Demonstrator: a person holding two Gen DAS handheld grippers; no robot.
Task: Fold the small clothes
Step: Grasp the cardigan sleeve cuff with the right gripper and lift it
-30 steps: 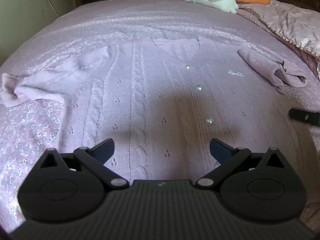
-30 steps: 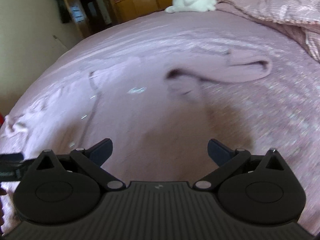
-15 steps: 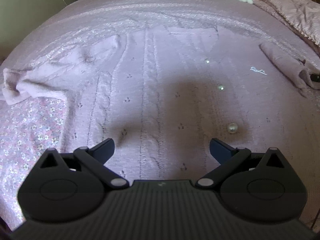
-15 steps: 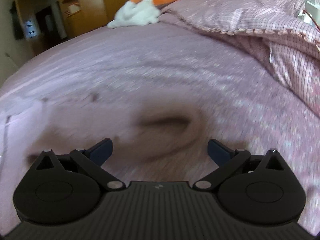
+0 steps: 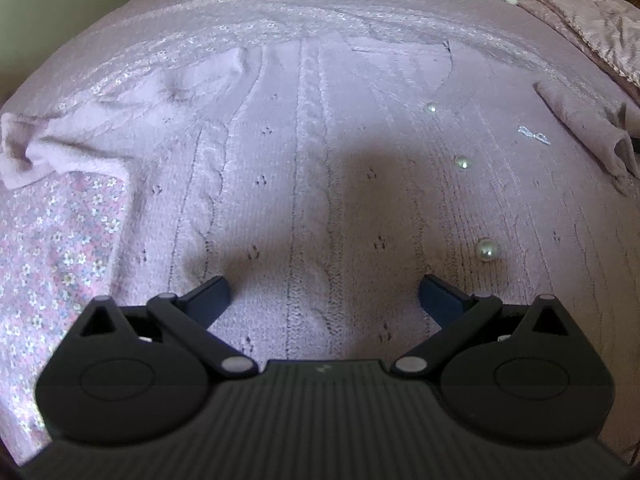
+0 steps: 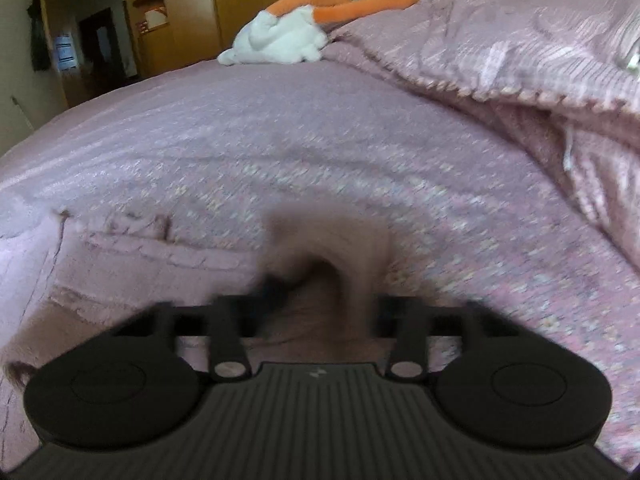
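Lilac cable-knit cardigan with pearl buttons (image 5: 320,168) lies spread flat on the floral pink bed (image 5: 60,248), and the left gripper (image 5: 324,296) hovers over its front with jaws wide apart, holding nothing. Farther right, the right gripper (image 6: 320,312) has its jaws drawn in around the blurred cuff of the cardigan's right sleeve (image 6: 332,248); a firm pinch cannot be told.

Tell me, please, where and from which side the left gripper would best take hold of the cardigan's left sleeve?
Probably at the cuff, coming from the left over the floral sheet. The sleeve lies spread outward from the cardigan, and its bunched, raised end gives the open left gripper an edge to pinch; the flat knit nearer the shoulder offers none.
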